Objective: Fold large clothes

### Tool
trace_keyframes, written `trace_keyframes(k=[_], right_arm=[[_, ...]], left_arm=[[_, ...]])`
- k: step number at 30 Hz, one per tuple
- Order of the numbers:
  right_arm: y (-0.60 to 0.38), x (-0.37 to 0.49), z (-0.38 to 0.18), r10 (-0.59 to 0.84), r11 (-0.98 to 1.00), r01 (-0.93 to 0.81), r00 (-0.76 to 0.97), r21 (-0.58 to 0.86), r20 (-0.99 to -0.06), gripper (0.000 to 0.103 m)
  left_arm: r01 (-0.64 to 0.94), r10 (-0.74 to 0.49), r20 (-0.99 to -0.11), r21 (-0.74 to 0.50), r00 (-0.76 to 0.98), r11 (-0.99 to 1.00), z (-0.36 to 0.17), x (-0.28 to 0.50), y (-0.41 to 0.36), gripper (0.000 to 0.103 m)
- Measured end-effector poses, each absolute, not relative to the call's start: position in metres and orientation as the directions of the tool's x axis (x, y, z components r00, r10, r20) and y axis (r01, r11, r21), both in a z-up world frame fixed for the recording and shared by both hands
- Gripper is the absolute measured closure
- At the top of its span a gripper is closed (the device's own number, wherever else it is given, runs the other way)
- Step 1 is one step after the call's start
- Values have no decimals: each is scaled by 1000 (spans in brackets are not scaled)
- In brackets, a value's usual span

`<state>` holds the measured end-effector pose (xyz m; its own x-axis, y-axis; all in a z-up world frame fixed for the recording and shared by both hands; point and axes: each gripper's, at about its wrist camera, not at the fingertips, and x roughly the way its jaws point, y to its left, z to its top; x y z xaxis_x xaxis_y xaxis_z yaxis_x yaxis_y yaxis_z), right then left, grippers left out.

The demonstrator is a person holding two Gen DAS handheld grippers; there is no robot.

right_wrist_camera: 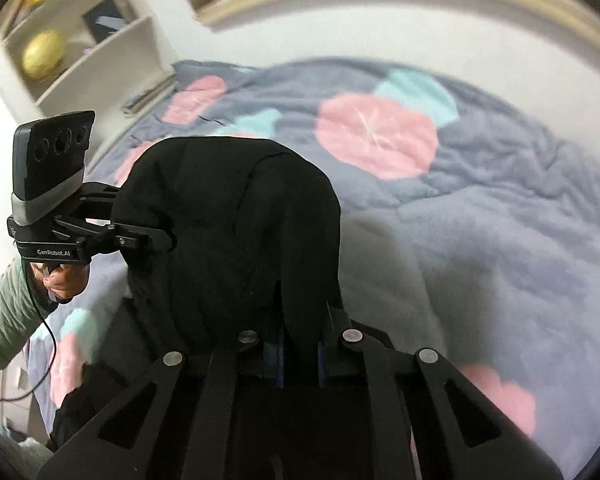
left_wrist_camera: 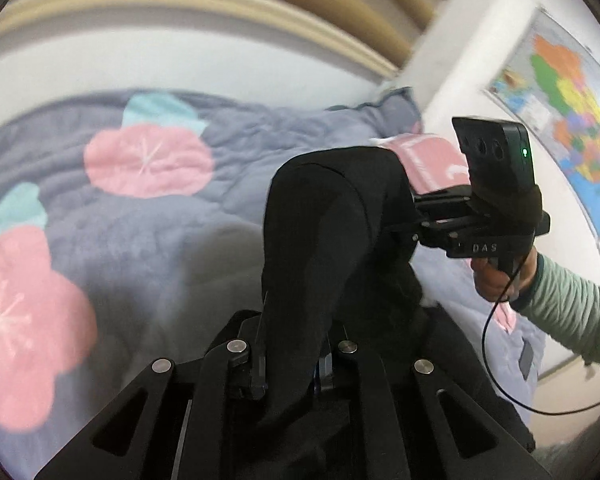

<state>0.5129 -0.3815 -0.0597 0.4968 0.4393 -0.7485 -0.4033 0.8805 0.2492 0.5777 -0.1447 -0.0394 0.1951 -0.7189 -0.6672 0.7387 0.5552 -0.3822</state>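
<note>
So the big grey-blue quilted bedspread with pink flowers [left_wrist_camera: 148,240] is the backdrop, and the black soft fabric garment [left_wrist_camera: 332,240] is bunched up above it, strung between both claws. Left gripper [left_wrist_camera: 292,364] is clamped tight on one edge, right gripper [right_wrist_camera: 300,360] pinching another. No neat fold showing yet, so I'd say early days: most folding's left.

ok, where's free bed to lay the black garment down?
Open quilt ahead, between the black garment and the headboard. Crowded near side: left gripper and right gripper, both shut on the cloth.
</note>
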Motion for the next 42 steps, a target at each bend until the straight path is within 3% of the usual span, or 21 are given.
trace_keyframes(k=[9,18,23,26,27,28,32,37,39,42], right_arm=[[-343,341,-13,375,897,-424,583,125,-721,90],[-306,240,-120,227,949,-306,514,71,-827,90],[-302,216,-157,212,959,-267,439,98,-873,82],[-307,203,-135,225,956,-274,451,106,-864,70],[-310,201,-125,219,957,-273,461,97,-860,61],[-315,198,-113,209,959,-271,474,84,-855,55],[-335,190,-64,226,963,-247,541,104,-810,55],[-340,210,-10,362,932,-245,619,266,-697,54],[-333,233,-10,368,928,-200,612,313,-700,54],[-315,261,-51,358,932,-146,511,332,-781,54]], left_arm=[[787,-708,-677,-317,203,530,4,413,-112,91],[685,-503,-832,-226,233,692,-101,317,-116,89],[655,-475,-856,-242,203,716,-120,293,-103,88],[688,-481,-851,-220,211,692,-91,278,-94,84],[700,-492,-845,-222,208,679,-80,276,-90,82],[705,-502,-840,-226,208,672,-71,274,-86,77],[715,-580,-776,-257,248,650,-23,274,-65,63],[667,-740,-607,-426,290,611,17,303,-56,59],[599,-736,-616,-487,280,636,1,326,-66,59],[518,-706,-683,-542,188,662,-49,342,-90,59]])
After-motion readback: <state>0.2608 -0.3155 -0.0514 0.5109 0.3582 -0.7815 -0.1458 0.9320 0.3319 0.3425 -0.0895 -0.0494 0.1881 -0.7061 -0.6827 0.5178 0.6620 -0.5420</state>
